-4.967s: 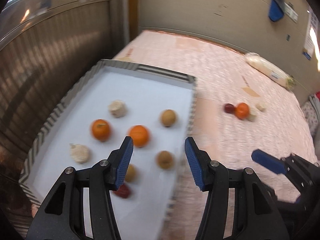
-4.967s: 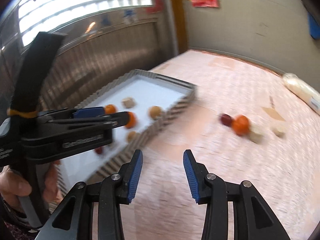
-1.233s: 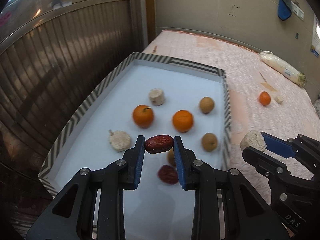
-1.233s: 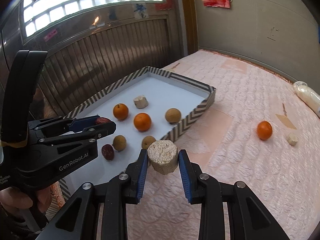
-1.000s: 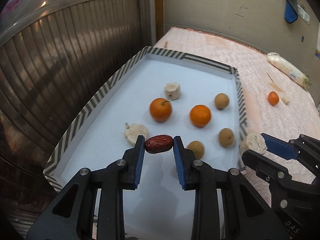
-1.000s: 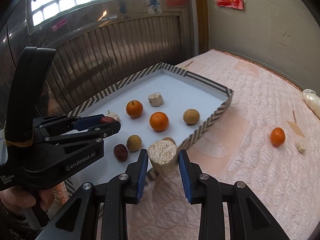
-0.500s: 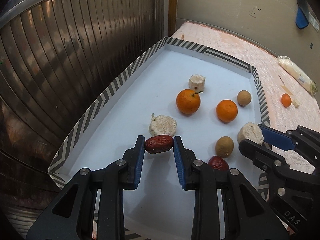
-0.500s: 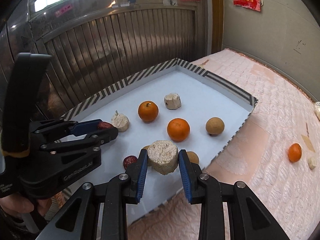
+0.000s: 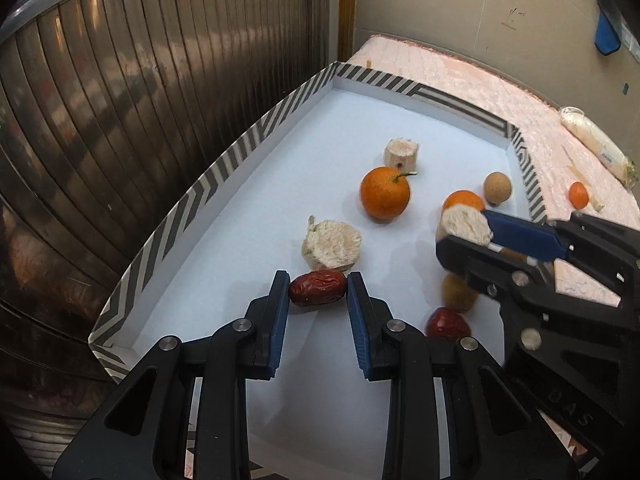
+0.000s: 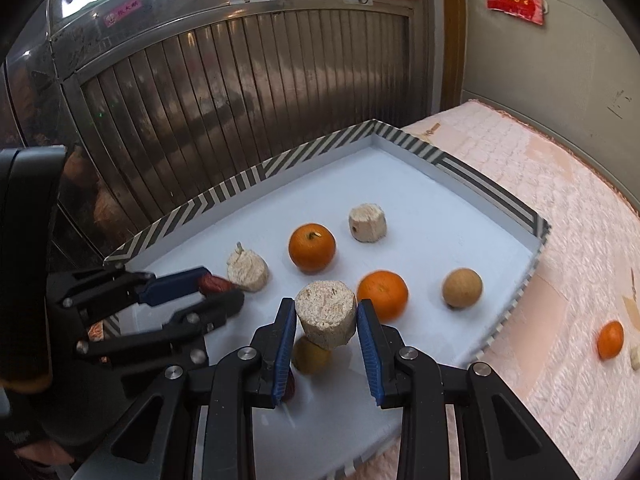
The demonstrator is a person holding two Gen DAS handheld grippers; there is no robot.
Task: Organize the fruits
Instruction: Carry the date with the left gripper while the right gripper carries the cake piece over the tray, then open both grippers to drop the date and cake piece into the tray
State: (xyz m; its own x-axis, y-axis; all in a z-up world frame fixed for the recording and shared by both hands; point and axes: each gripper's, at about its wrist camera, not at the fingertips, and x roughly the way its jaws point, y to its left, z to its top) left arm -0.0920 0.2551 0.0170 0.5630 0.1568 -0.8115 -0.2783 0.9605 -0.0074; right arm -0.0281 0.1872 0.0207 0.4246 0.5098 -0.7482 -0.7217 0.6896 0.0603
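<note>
My left gripper [image 9: 318, 290] is shut on a dark red date [image 9: 318, 288] held over the near left part of the white tray [image 9: 248, 140] with its striped rim. My right gripper [image 10: 326, 314] is shut on a pale beige cylindrical chunk [image 10: 326, 312] above the tray's near middle. In the tray lie two oranges [image 10: 312, 247] [image 10: 383, 290], two beige chunks [image 10: 247, 271] [image 10: 367, 223], a tan round fruit [image 10: 462, 287], another tan fruit [image 9: 458, 293] and a second red date [image 9: 447, 323]. One small orange [image 10: 610, 339] rests outside on the pink quilted surface.
The tray sits on a pink quilted surface [image 10: 580, 240] against a ribbed metal shutter [image 10: 240, 112]. A wrapped white vegetable [image 9: 596, 146] lies far right near the wall. A small pale piece [image 10: 635, 358] lies beside the loose orange. A hand [image 10: 36, 456] holds the left gripper.
Both grippers have shifted left over the tray, each keeping its item. The right gripper with the chunk moved from the tray's right rim to above its inside.
</note>
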